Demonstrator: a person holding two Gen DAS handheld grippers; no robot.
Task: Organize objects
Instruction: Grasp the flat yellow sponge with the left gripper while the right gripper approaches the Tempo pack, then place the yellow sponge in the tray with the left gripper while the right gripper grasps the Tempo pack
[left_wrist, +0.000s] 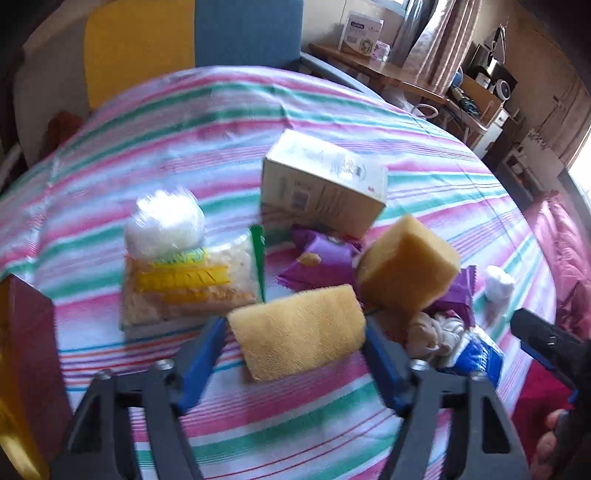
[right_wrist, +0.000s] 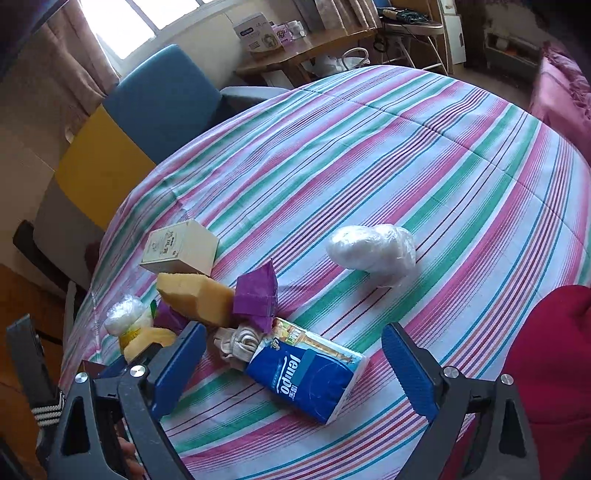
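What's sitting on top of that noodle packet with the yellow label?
A clear bag of white stuff rests on the far end of the noodle packet. Whatever lies beneath the packet, beyond the striped bedsheet, is covered.

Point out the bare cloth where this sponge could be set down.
Open striped cloth lies beyond the white plastic bundle, toward the far edge. Another bare strip lies between that bundle and the blue tissue pack. It is crowded around the cream box, purple wrapper and tilted sponge.

Yellow sponges (left_wrist: 295, 332), pink/green striped sheet (left_wrist: 147, 147)
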